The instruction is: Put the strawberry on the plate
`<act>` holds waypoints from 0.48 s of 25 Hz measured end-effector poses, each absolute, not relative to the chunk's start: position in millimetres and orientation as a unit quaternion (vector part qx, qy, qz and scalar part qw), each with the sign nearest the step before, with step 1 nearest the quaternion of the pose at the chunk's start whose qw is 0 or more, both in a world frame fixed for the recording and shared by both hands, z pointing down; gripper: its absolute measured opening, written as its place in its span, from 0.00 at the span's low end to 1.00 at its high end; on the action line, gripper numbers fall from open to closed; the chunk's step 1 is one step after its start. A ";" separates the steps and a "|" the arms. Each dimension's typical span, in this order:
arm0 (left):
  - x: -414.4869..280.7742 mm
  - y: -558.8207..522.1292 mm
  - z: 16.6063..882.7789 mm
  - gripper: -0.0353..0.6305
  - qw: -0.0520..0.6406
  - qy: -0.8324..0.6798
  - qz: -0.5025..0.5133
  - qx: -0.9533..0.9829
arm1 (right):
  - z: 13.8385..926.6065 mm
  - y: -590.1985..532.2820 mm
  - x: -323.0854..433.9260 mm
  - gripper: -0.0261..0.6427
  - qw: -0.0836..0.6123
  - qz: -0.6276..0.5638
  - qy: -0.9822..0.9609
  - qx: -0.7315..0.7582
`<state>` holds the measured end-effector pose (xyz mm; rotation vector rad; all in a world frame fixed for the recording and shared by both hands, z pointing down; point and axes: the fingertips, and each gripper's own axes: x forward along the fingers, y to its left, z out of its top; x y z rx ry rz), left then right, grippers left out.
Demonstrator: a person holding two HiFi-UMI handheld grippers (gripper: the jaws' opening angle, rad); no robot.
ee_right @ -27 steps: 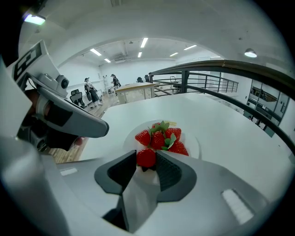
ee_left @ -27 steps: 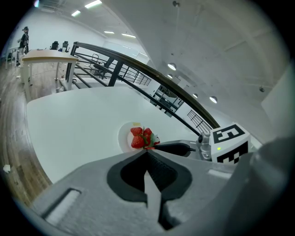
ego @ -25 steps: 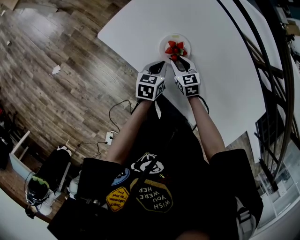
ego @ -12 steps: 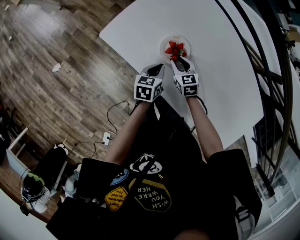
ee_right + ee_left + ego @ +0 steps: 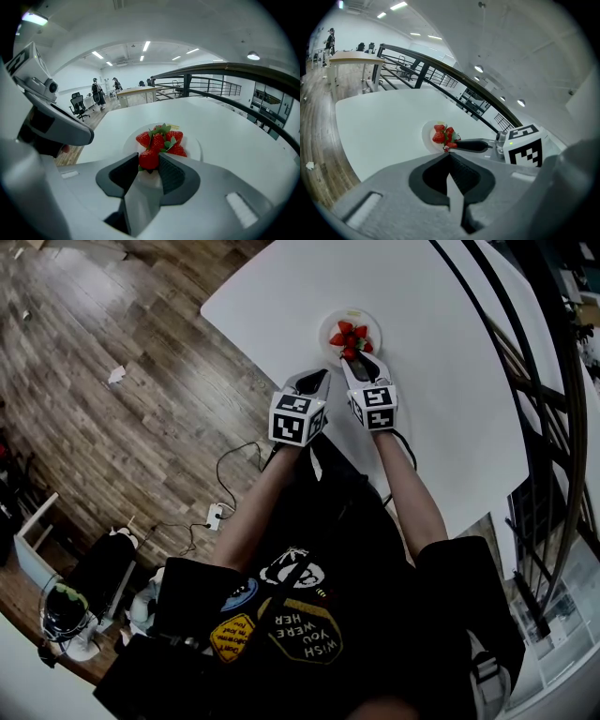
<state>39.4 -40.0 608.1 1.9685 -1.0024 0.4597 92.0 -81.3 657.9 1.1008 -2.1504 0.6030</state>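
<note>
Right gripper is pointing down over the near rim of the white plate, its jaws clamping one red strawberry between the dark pads and standing partly apart around the fruit. That strawberry is sitting over the plate's near edge, just on the near side of the pile of other strawberries, whose green leaves are showing in the middle of the plate. Can't tell if the held one is resting on the plate or hanging just above it. Left gripper is hovering just left of the right one, near the plate, with its jaws pressed together and nothing between them. The plate is sitting on the white tabletop, with wooden floor showing to the left.
</note>
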 end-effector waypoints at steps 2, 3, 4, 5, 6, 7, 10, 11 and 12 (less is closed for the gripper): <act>38.1 -38.6 607.4 0.05 0.428 -0.403 0.184 0.788 | 659.1 -79.7 91.5 0.24 0.326 0.231 -0.818 0.414; 37.8 -37.6 606.9 0.05 0.429 -0.404 0.183 0.787 | 657.9 -78.9 91.6 0.24 0.327 0.230 -0.819 0.413; 37.7 -36.8 606.7 0.05 0.430 -0.404 0.182 0.786 | 656.5 -78.1 91.6 0.25 0.326 0.230 -0.820 0.411; 37.9 -36.3 606.8 0.05 0.431 -0.405 0.181 0.786 | 655.6 -77.1 91.2 0.26 0.322 0.234 -0.822 0.408; 38.4 -36.1 606.9 0.05 0.431 -0.406 0.181 0.785 | 655.5 -75.6 90.4 0.28 0.318 0.241 -0.824 0.403; 39.4 -35.9 606.8 0.05 0.431 -0.407 0.180 0.785 | 656.1 -73.2 89.5 0.31 0.314 0.250 -0.826 0.396; 43.1 -33.4 604.6 0.05 0.428 -0.406 0.178 0.788 | 654.6 -65.1 89.9 0.35 0.304 0.263 -0.831 0.385; 44.0 -31.9 603.4 0.05 0.426 -0.406 0.178 0.788 | 652.1 -63.2 91.3 0.34 0.303 0.258 -0.832 0.387; 44.8 -30.2 602.2 0.05 0.425 -0.407 0.178 0.789 | 649.0 -61.7 93.2 0.32 0.301 0.253 -0.833 0.390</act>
